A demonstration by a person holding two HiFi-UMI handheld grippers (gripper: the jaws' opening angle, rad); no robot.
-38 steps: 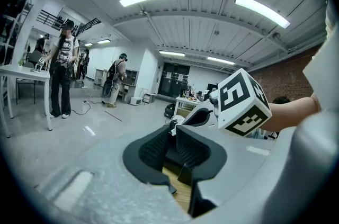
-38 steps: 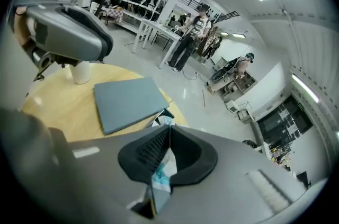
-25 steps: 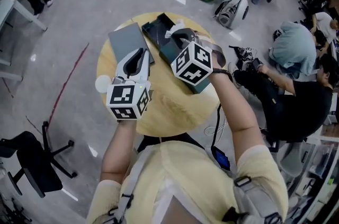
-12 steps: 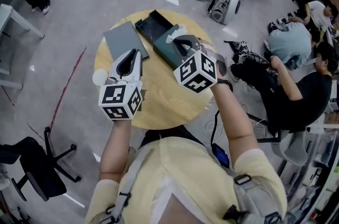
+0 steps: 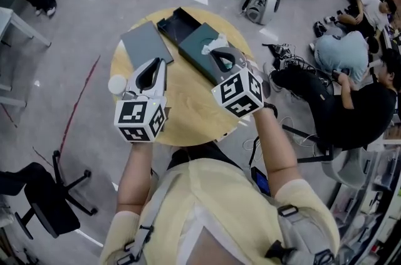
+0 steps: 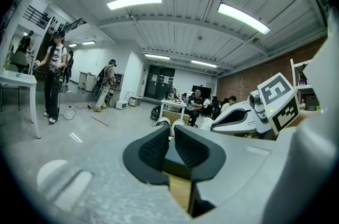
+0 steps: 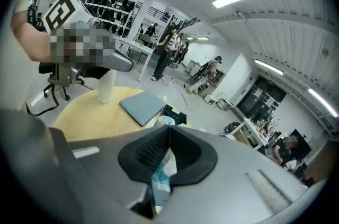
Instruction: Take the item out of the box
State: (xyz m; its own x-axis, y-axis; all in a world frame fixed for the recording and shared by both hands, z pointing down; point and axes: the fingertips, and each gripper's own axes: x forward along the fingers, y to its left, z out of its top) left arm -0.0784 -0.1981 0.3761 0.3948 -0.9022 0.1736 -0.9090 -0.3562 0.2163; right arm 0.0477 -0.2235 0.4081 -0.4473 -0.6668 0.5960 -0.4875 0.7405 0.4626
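— Looking down in the head view: round table (image 5: 188, 116), and the right gripper (image 5: 218, 52) is over the far end of the box (image 5: 195, 57), clenched on the white packet (image 5: 214, 43). Pinching it by the edge looks like the way to peel it up and out.
— And the left gripper (image 5: 156, 68)?
— Over bare table, left of the box and just near of the lid (image 5: 145, 42). Parked out of the way, I'd say. The packet is at the box, but this view won't say if it's clear of it; the gripper covers the lower part.
— Left gripper view?
— The left gripper (image 6: 171, 138) has its jaws drawn together, barely a sliver between them and nothing in them. There's a dark box edge behind, and no packet in sight here.
— Right gripper view?
— The right gripper (image 7: 168, 135) is clamped tight on the packet (image 7: 161, 175), which is white with teal print. Its top pokes past the tips and the rest hangs near the camera. The lid (image 7: 142, 106) and a white cylinder (image 7: 106, 86) sit far and left. The jaws hide most of the box, and the print is too crumpled to read.
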